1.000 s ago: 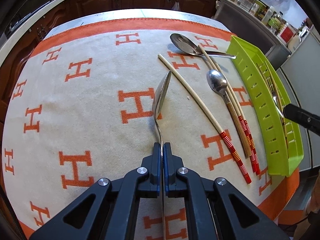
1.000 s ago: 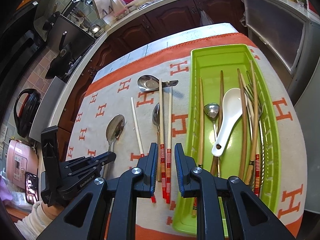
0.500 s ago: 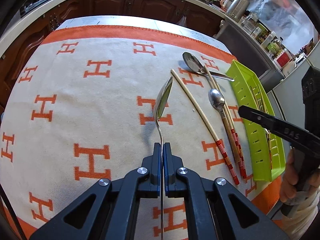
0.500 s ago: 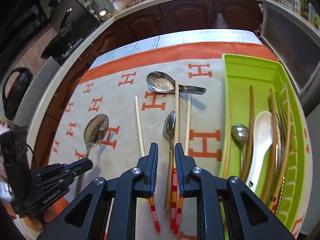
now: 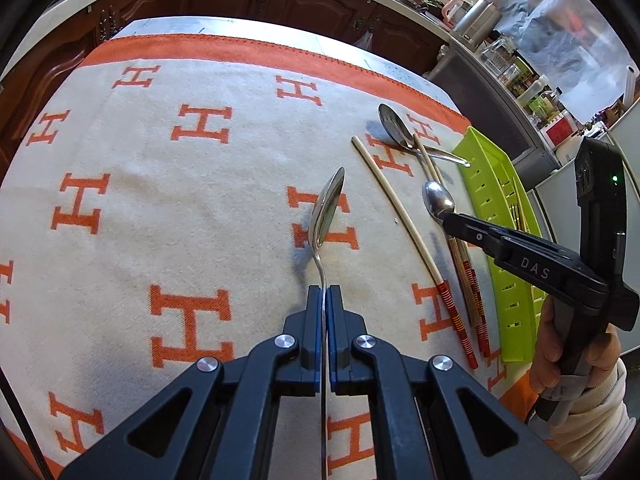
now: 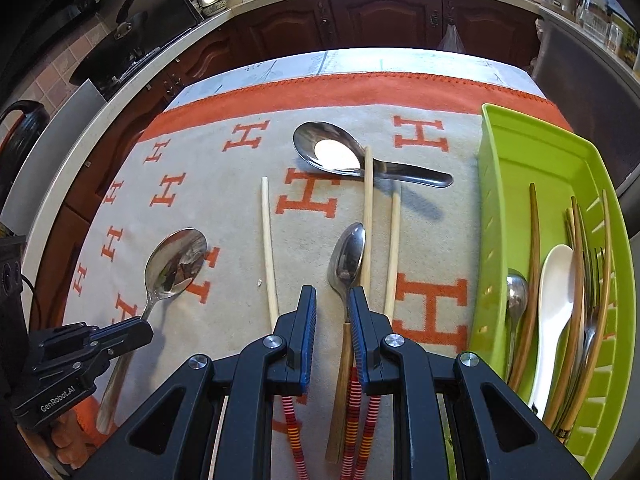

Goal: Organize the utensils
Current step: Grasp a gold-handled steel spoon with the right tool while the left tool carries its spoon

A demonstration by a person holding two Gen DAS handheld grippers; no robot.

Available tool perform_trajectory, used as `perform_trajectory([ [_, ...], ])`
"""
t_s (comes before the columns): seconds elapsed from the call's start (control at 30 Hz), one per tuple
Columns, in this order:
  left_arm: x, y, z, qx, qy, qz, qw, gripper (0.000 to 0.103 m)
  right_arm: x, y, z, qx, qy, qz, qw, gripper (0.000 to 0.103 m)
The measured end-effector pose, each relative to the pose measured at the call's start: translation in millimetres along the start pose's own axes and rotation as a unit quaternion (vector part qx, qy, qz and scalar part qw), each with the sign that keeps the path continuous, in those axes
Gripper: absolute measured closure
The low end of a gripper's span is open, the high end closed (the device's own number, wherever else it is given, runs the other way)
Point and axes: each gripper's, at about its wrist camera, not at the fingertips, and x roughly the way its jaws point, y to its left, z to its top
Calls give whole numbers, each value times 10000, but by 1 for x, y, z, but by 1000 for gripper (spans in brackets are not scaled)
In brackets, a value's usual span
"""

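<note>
My left gripper (image 5: 323, 294) is shut on the handle of a steel spoon (image 5: 327, 208), held on edge above the cloth; it also shows in the right wrist view (image 6: 176, 264). My right gripper (image 6: 332, 300) is open, its jaws on either side of the neck of a wooden-handled spoon (image 6: 347, 260) lying on the cloth. Three pale chopsticks with red striped ends (image 6: 267, 248) lie beside it. A big steel spoon (image 6: 332, 150) lies further back. The green tray (image 6: 532, 152) at right holds a white spoon (image 6: 556, 288), wooden chopsticks and forks.
An orange-and-cream H-patterned cloth (image 5: 160, 184) covers the table. Dark wood cabinets (image 6: 360, 20) and a counter run behind it. A grey appliance (image 6: 592, 88) stands close to the tray's far right. The left gripper's body (image 6: 72, 364) sits at the table's front left.
My right gripper has moved left and down from the tray to straddle the wooden-handled spoon. My left gripper has kept its hold on the steel spoon and shifted slightly.
</note>
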Motion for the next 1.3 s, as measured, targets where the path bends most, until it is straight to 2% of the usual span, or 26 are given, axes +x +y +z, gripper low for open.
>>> perform_trajectory([
  [0.2,9,3,-2,-19,191,-52,9998,103,7,7,6,-51,21,-155,9999,86],
  [0.33,11,3,-2,0,183,-43,9998,102,14,14,9,-204,80,-453,9987,86],
  [0.4,11,2,-2,11,188,-35,9998,102,22,11,9,-131,268,-418,9987,85],
  [0.53,13,1,-2,38,215,-18,9998,102,23,11,10,-182,157,-488,9985,85],
  [0.57,13,1,-3,49,207,-7,9998,102,23,13,10,-222,135,-546,9982,87],
  [0.6,13,0,-3,61,192,3,9998,102,24,15,9,-226,115,-611,9978,96],
  [0.63,13,0,-3,68,178,8,9998,102,25,15,8,-206,85,-670,9975,97],
  [0.93,0,-2,-10,-134,-135,-248,9995,103,-5,-10,-3,575,-243,263,9977,98],
  [1.17,-22,-30,-2,-42,-261,-580,9980,103,-56,-36,-19,1185,-597,877,9873,98],
  [1.3,-32,-63,9,144,-300,-815,9961,103,-92,-65,-27,1567,-855,927,9796,98],
])
